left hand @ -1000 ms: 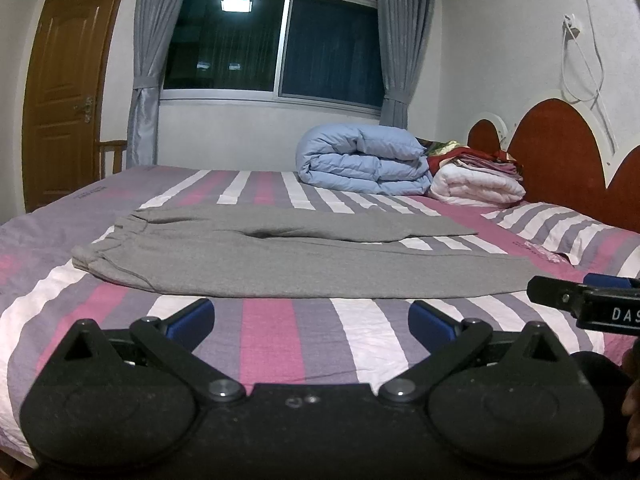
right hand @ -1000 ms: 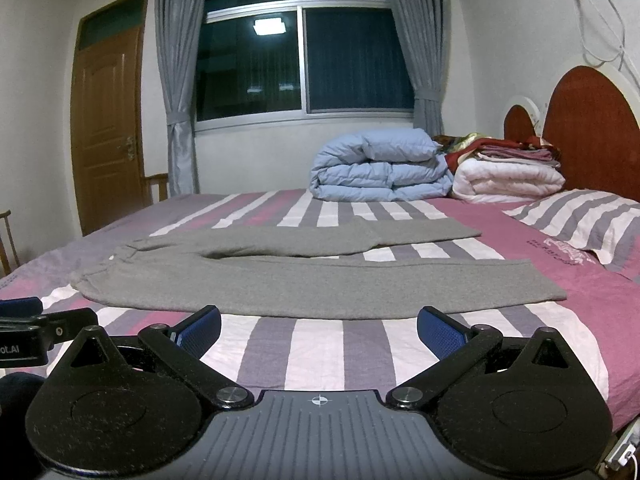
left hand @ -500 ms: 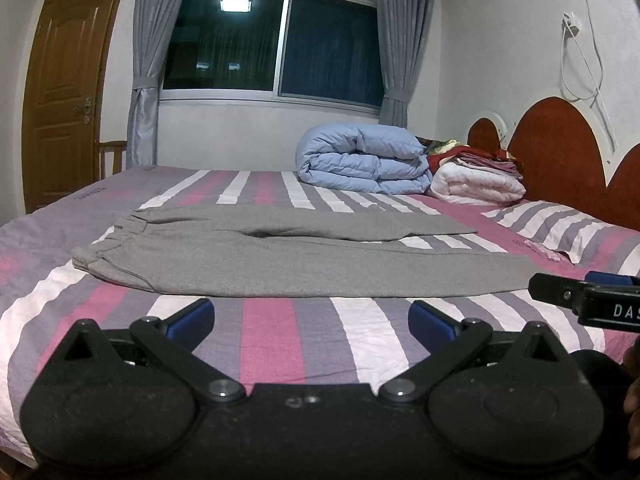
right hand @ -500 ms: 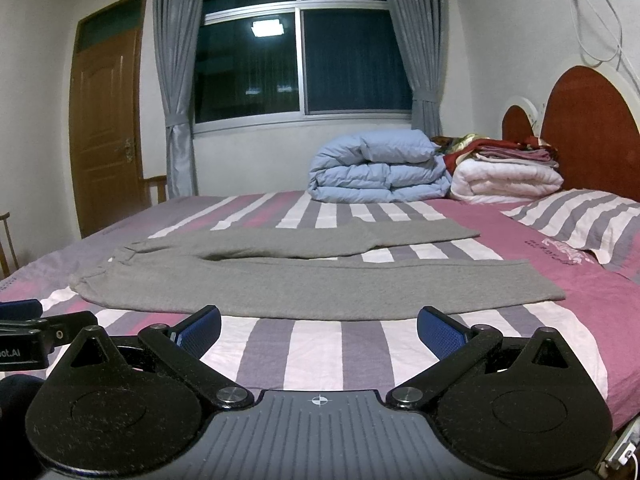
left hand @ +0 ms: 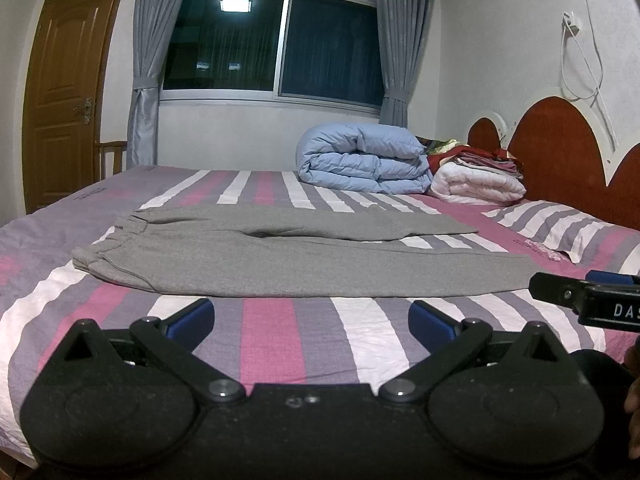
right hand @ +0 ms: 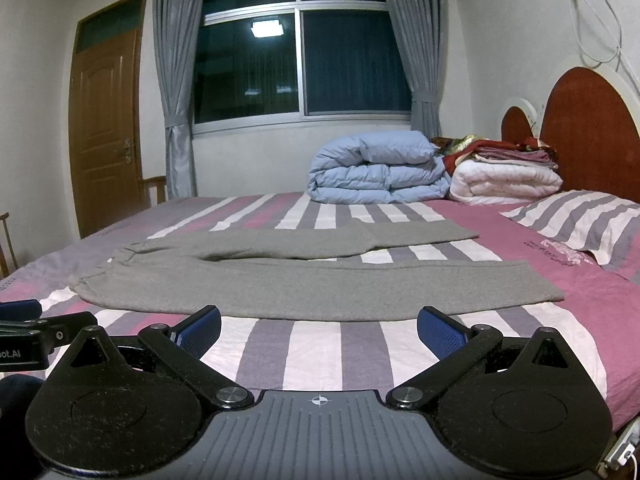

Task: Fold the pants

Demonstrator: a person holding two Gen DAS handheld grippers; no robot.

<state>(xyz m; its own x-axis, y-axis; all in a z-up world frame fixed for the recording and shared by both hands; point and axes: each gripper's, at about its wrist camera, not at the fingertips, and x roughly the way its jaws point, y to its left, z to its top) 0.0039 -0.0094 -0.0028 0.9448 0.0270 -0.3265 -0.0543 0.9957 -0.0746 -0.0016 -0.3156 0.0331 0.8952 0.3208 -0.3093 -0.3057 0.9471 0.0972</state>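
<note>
A dark window (left hand: 276,40) between grey curtains (left hand: 146,60), wooden door (left hand: 60,92) left, perhaps a chair (left hand: 112,156) beside it.

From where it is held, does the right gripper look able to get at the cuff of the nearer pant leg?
Probably yes. The right gripper, tongs open, faces the gray pants; only bare striped sheet lies between it and the nearer leg's cuff.

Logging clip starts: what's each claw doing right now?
Left claw: open, holding nothing, short of the pants.
Right claw: open, holding nothing.
</note>
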